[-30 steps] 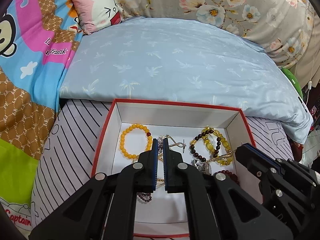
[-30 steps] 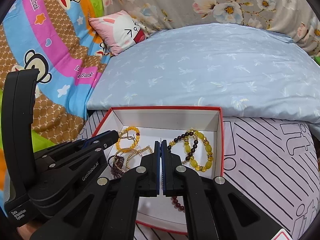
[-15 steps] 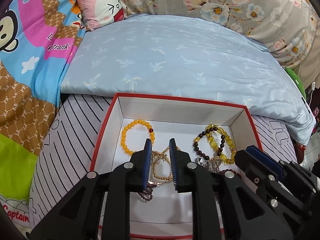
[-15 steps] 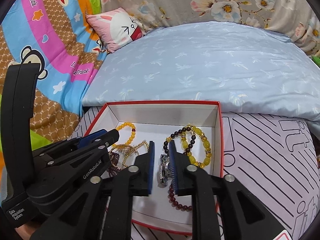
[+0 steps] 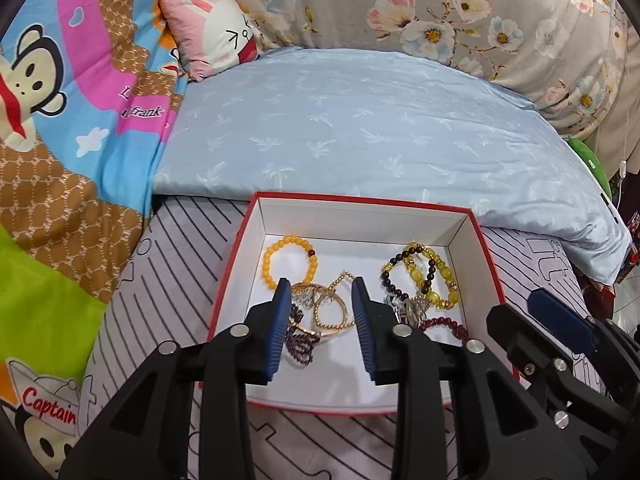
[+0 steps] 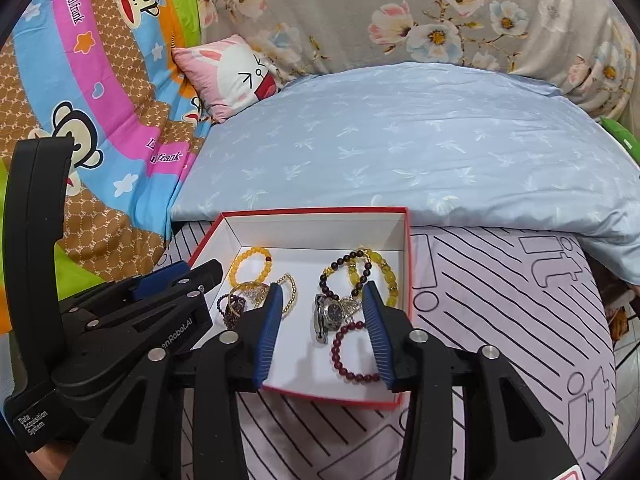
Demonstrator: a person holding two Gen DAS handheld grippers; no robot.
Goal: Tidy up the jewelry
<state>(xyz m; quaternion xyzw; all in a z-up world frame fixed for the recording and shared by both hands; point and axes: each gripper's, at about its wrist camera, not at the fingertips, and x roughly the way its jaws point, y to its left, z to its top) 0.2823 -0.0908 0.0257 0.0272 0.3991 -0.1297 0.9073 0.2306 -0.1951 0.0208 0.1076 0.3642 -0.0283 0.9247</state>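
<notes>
Left wrist view: your left gripper (image 5: pixel 320 312) is spread wide and holds nothing, its jaws straddling the gold bangles (image 5: pixel 326 312) at frame centre, likely framing a pick. Right wrist view: your right gripper (image 6: pixel 322 320) is equally wide and empty, bracketing the watch (image 6: pixel 330 314). All jewelry lies in the box (image 5: pixel 256 236), in two clusters.

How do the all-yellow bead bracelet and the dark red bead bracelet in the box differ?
The yellow bracelet lies at the box's far left; the red bracelet lies at the near right. The yellow one has larger opaque beads, with one red bead; the red one has smaller dark glossy beads. The yellow one touches the gold tangle; the red one touches the watch. Both are closed loops lying flat.
</notes>
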